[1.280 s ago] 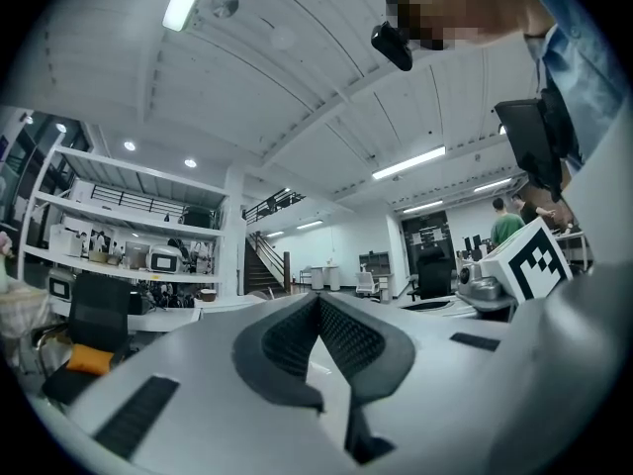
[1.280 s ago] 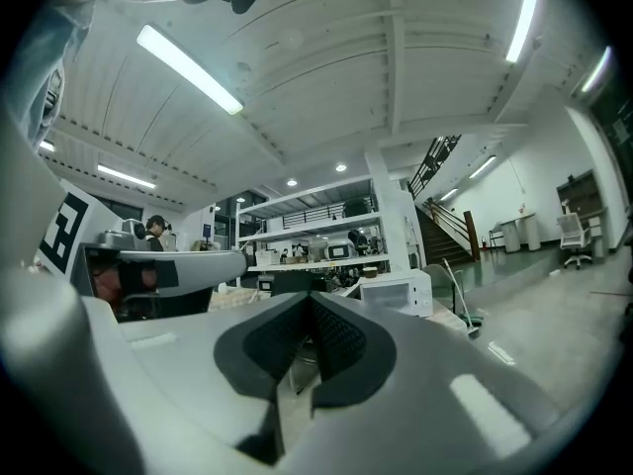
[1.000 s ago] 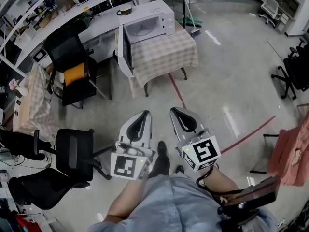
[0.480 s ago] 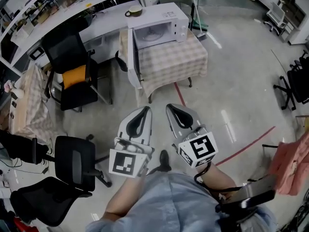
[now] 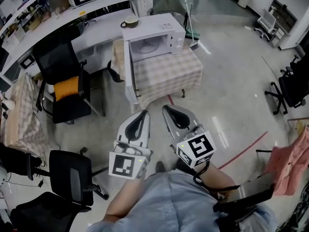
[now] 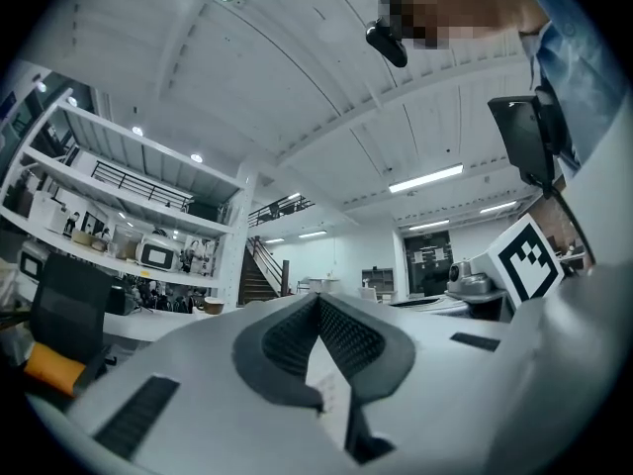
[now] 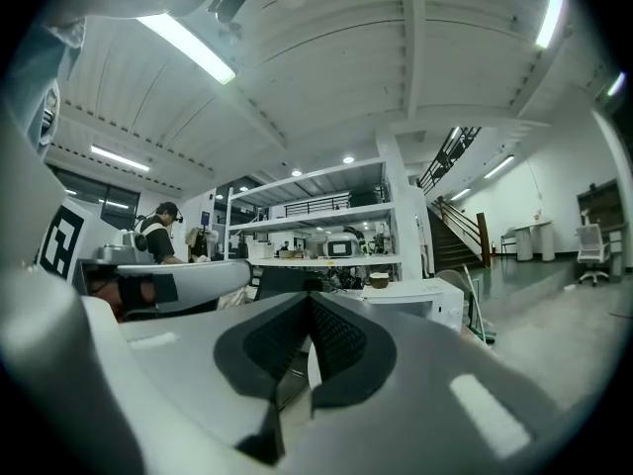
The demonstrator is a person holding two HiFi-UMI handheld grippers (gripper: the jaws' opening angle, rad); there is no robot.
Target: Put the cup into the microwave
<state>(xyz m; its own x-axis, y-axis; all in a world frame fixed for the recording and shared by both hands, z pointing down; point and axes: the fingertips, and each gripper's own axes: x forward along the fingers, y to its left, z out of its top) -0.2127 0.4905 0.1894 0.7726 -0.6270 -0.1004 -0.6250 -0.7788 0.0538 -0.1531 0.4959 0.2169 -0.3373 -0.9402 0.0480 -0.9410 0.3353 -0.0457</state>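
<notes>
While the cup (image 5: pixel 129 21) is sitting up on top of the white microwave (image 5: pixel 154 25), at the far left corner of its roof as the head view shows it, neither hand-held gripper has anything in it. The left hand-held gripper (image 5: pixel 143 114) is fully closed. In its own view the two dark pads meet at the tips with nothing between them. Same deal with the right hand-held gripper (image 5: pixel 167 108): jaws pressed together, empty. Both are held low, side by side, just in front of the person's light blue shirt (image 5: pixel 169 202), pointing roughly toward the microwave but well apart from it.

The microwave door (image 5: pixel 129 71) is swung wide open to the left, and you can see the glass turntable (image 5: pixel 147 45) inside, with nothing on it as far as I can tell. The microwave stands at the back of a small surface (image 5: pixel 166 71) covered in a checked cloth. Off to the left of that is a black office chair (image 5: pixel 60 57) with an orange cushion (image 5: pixel 66 87) on the seat.

From the right gripper view the cup shows up as a small brown-and-white thing right on the microwave's roof, with shelving behind it.
</notes>
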